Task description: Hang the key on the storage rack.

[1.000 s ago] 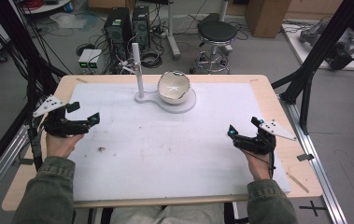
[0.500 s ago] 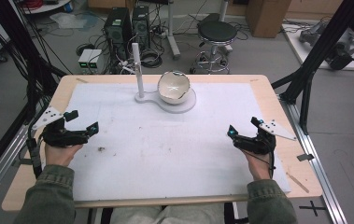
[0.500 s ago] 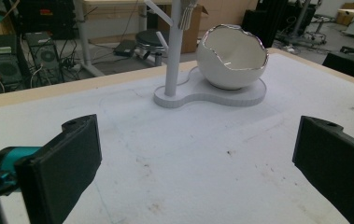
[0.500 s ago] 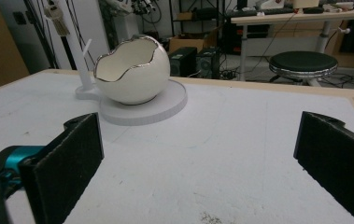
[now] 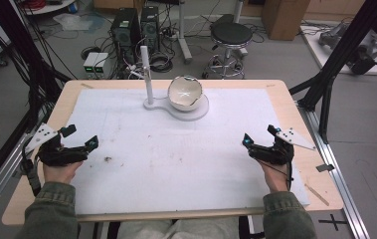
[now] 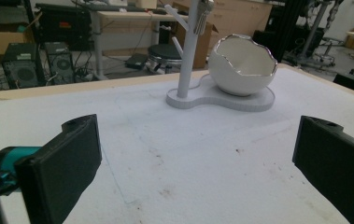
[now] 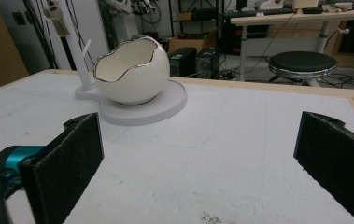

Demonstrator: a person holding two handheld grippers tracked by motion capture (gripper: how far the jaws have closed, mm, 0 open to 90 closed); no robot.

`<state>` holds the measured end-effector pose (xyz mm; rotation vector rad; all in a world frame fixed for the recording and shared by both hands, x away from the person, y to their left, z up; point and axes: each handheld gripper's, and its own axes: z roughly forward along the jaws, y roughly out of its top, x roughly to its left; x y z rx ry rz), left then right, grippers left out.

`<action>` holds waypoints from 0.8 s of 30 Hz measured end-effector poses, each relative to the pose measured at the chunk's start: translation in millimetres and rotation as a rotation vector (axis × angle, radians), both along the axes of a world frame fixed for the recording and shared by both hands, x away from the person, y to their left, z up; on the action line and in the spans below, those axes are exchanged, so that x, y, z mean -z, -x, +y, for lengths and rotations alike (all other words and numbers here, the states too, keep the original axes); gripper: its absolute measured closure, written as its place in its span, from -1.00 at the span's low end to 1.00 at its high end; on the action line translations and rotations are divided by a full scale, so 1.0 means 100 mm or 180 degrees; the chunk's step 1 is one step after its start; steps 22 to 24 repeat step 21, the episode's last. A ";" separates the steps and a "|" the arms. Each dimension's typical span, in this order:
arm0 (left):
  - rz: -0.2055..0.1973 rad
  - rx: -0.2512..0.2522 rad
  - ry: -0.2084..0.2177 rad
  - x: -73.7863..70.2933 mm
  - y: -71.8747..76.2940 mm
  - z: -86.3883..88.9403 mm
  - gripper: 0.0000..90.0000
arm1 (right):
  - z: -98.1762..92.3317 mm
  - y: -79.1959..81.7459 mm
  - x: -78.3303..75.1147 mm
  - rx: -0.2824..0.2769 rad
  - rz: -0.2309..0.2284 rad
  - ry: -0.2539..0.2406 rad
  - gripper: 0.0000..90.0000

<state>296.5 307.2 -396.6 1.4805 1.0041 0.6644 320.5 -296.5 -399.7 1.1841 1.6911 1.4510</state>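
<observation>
White foam sheeting covers the surface (image 5: 176, 164), and in the high view the eggshell-shaped bowl (image 5: 184, 93) sits on its white stand (image 5: 196, 110) at 12 o'clock, a slim post (image 5: 147, 74) just beside it at its 9 o'clock. The left gripper (image 5: 80, 143) rests at 8 o'clock and the right gripper (image 5: 260, 140) at 4 o'clock, both well apart from the bowl, jaws spread and empty. In the left gripper view, the bowl (image 6: 242, 65) stands upright at 1 o'clock beyond the wide-open jaws, with nothing between them. In the right gripper view, the bowl (image 7: 131, 71) lies at 11 o'clock, jaws again spread on bare sheeting. Judgement: no handling has begun; approach, grasp and any transfer all remain outstanding.
</observation>
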 end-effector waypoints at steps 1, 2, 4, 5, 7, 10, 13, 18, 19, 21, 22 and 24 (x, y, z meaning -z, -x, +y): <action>-0.0040 -0.0004 0.0016 0.01 0.02 0.01 -0.96 | 0.00 0.00 0.00 0.0001 0.0002 -0.0002 -0.99; -0.0059 -0.0022 0.0038 0.02 0.03 0.02 -0.96 | 0.00 0.00 0.00 -0.0002 -0.0010 0.0003 -0.99; -0.0080 -0.0045 0.0042 0.05 0.05 0.03 -0.96 | 0.00 0.00 0.00 0.0000 0.0008 -0.0003 -0.99; -0.0081 -0.0055 0.0042 0.07 0.06 0.03 -0.96 | 0.00 0.00 0.00 -0.0001 0.0006 0.0001 -0.99; -0.0043 -0.0067 0.0027 0.12 0.06 0.03 -0.96 | 0.00 0.00 0.00 -0.0006 0.0006 0.0001 -0.99; 0.0008 -0.0082 0.0035 0.16 0.08 0.04 -0.96 | 0.00 -0.01 0.01 -0.0016 -0.0005 0.0011 -0.99; -0.0003 -0.0077 0.0030 0.17 0.11 0.03 -0.96 | 0.02 -0.02 0.01 -0.0035 0.0020 0.0007 -0.99; -0.0051 -0.0094 0.0052 0.16 0.13 0.03 -0.96 | 0.03 -0.04 0.02 -0.0057 0.0020 0.0029 -0.99; -0.0048 -0.0105 0.0049 0.16 0.13 0.04 -0.96 | 0.03 -0.04 0.02 -0.0054 0.0019 0.0031 -0.99; -0.0048 -0.0113 0.0050 0.17 0.13 0.05 -0.96 | 0.04 -0.03 0.02 -0.0052 0.0035 0.0018 -0.99; -0.0048 -0.0113 0.0050 0.17 0.13 0.05 -0.96 | 0.04 -0.03 0.02 -0.0052 0.0035 0.0018 -0.99; -0.0048 -0.0113 0.0050 0.17 0.13 0.05 -0.96 | 0.04 -0.03 0.02 -0.0052 0.0035 0.0018 -0.99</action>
